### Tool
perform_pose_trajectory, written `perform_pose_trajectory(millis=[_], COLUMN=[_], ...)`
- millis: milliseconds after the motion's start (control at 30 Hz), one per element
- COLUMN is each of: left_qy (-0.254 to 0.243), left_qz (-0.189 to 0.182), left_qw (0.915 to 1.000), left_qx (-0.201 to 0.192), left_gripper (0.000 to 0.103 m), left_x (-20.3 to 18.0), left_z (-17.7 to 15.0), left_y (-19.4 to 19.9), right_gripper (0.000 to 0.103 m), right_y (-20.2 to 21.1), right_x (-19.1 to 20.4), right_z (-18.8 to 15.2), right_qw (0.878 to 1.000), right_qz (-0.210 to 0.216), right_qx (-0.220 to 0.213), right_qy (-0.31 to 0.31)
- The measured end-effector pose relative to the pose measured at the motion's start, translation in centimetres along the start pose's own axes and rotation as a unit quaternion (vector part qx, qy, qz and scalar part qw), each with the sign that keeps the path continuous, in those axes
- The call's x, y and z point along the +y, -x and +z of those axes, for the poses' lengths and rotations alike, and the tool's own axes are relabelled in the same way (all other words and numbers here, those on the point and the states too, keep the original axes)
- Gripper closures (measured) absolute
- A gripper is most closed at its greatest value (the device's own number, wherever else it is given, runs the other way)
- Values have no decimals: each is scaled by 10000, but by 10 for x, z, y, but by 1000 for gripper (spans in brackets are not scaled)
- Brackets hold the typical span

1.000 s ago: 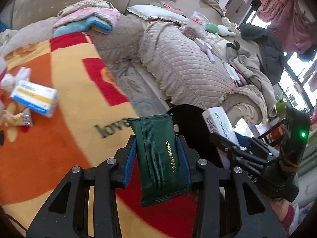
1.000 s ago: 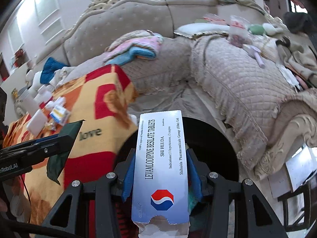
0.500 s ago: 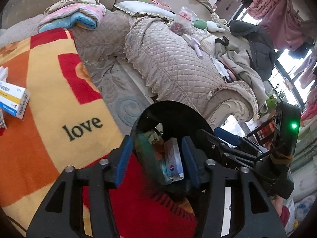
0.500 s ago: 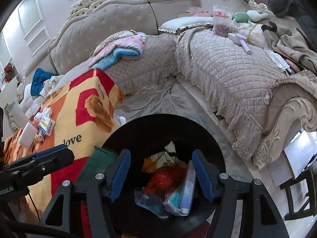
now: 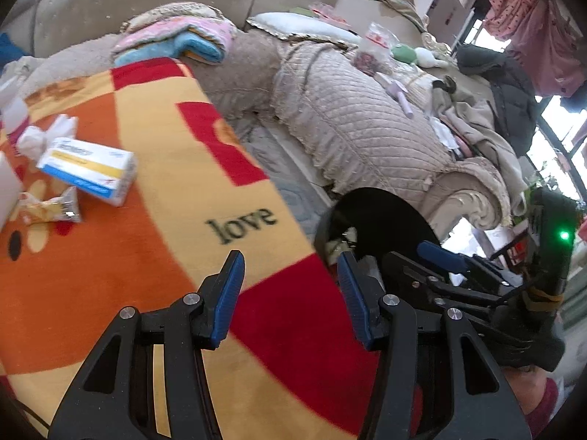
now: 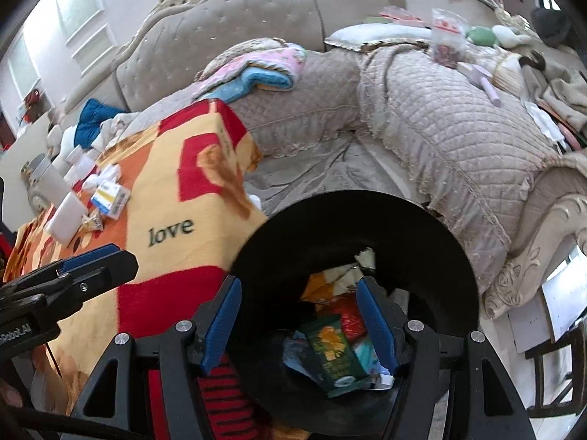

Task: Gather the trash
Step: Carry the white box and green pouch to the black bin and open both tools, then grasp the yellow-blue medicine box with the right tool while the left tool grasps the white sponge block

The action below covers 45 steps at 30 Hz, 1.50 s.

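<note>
The left tongs (image 5: 290, 295) are spread wide with nothing between their blue pads, hanging over the red and orange blanket (image 5: 154, 256) that covers the worktop, close to the printed word "love". The right tongs (image 6: 299, 324) are just as wide apart and empty, poised right above the mouth of the black bin (image 6: 433, 242), which stands on the floor against the blanket's edge. Down inside the bin lies the collected trash: a dark green packet (image 6: 334, 357) on top, a red wrapper (image 6: 348, 317) beside it, some yellow and white scraps behind, and a bit of pale blue plastic underneath. From the left tongs' side, the right tongs (image 5: 436, 260) show just to the right, reaching over the same bin (image 5: 389, 216). More trash waits farther back on the blanket: a white, yellow and blue box (image 5: 88, 170) lying flat, a small crinkled snack wrapper (image 5: 51, 209) near it, and a wad of white tissue (image 5: 40, 135) just behind the box. Beyond the blanket runs a beige quilted sofa (image 5: 348, 117) with a folded pink and blue towel (image 5: 176, 38) on its seat, a white pillow, a small bag and a heap of clothes at the far end.
</note>
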<state>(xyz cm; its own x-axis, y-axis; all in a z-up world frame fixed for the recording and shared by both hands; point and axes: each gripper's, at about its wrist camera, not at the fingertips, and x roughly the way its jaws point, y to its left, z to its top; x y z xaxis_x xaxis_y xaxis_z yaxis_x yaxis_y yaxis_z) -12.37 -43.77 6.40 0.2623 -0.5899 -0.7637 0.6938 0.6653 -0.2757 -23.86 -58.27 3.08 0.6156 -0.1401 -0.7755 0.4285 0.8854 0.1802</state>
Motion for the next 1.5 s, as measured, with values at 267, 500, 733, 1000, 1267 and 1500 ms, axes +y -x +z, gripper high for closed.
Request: perform_pose_trajectory(millis=[267, 500, 733, 1000, 1267, 1500], left_qy=[356, 683, 939, 1183, 1363, 1611], left_qz=[403, 762, 1080, 1318, 1417, 1345], left_qw=[9985, 9946, 9895, 9840, 9802, 9774], left_qx=[-103, -160, -206, -212, -246, -239], left_gripper=[52, 52, 52, 52, 52, 52], left_x=[47, 90, 123, 155, 175, 200], left_z=[-9, -21, -31, -46, -56, -63], left_y=[20, 38, 54, 67, 78, 86], right_gripper=[36, 36, 35, 35, 35, 28], right_y=[-8, -21, -30, -38, -42, -47], right_x=[42, 84, 123, 157, 176, 189], right_z=[2, -3, -8, -13, -14, -12], right_qw=[9991, 9958, 9916, 9863, 9830, 9801], right_qz=[189, 375, 573, 689, 776, 898], right_qx=[60, 251, 332, 443, 476, 441], right_qy=[368, 800, 1114, 1431, 1597, 1715])
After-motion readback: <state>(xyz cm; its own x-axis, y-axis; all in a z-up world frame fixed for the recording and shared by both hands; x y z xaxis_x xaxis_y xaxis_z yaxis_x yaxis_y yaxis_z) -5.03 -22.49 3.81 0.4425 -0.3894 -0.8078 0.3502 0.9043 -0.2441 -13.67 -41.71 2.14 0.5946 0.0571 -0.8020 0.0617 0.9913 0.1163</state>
